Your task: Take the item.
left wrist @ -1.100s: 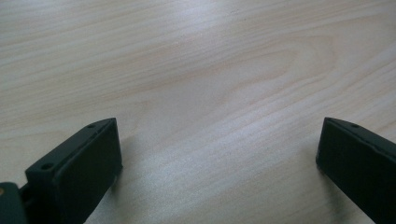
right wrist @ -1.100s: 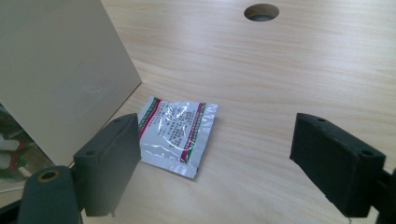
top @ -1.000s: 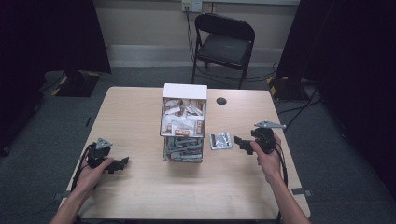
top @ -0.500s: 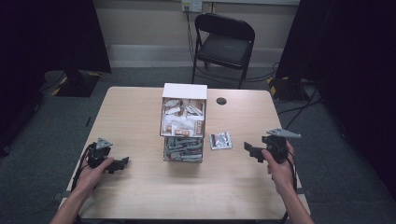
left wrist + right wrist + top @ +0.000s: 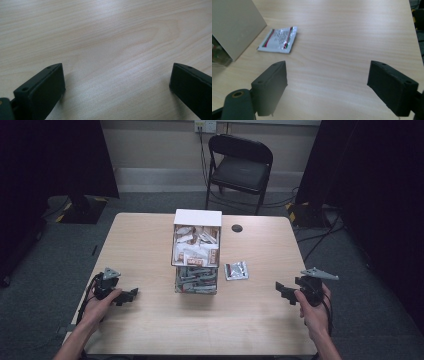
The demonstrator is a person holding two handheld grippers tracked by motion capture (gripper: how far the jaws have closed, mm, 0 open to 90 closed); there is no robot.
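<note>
The right tongs (image 5: 281, 290) have drawn back from the foil packet (image 5: 236, 270) toward the bench (image 5: 150, 235) edge, jaws wide and empty; the packet lies released beside the box (image 5: 196, 251). The left tongs (image 5: 131, 293) rest as before, also wide open, holding nothing.

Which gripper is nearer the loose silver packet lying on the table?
Right. The right gripper sits off the silver packet toward the table's right edge; the left gripper is beyond the box, farther away.
</note>
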